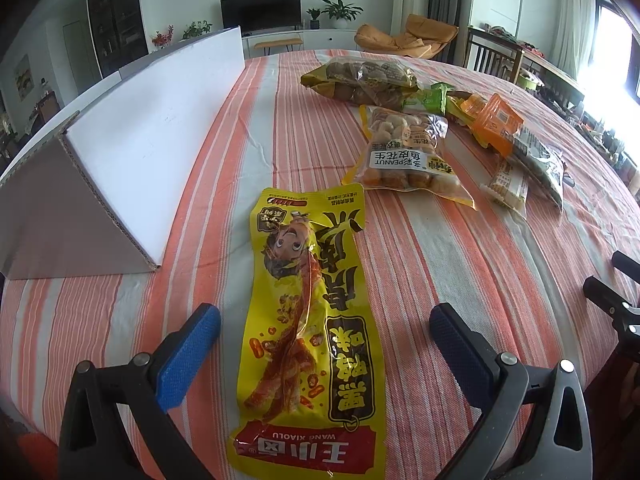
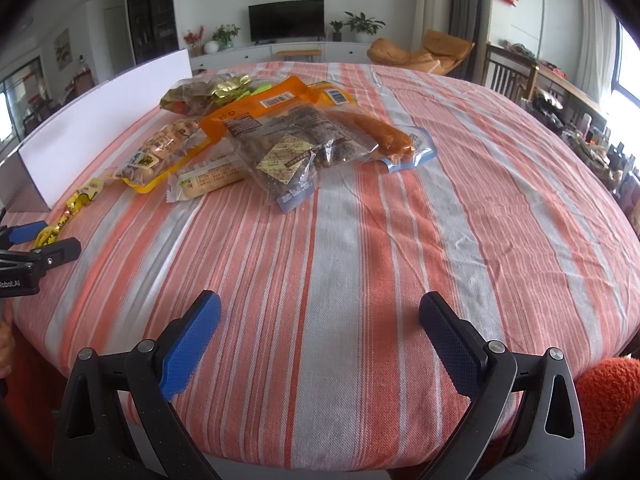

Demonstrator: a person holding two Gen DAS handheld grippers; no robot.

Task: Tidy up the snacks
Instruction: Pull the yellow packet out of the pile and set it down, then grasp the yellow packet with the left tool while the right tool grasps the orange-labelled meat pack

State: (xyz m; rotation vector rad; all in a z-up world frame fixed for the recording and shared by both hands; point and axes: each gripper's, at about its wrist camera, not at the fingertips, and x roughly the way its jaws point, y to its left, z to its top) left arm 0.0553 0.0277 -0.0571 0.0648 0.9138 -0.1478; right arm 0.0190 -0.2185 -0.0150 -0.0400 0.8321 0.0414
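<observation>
Between the wide-open, empty left gripper point(image 1: 324, 328) fingers lies the flat yellow snack pouch point(image 1: 308, 320); closing high risks slipping off slick film. Right gripper point(image 2: 320, 320) is open, empty.

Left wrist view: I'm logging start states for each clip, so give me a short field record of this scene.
surface: striped tablecloth
left gripper: open, straddling the yellow snack packet, not gripping
right gripper: open, above bare cloth
container: white cardboard box, left of the packet
other snacks: peanut bag and more bags piled beyond
packet state: flat on cloth
</observation>
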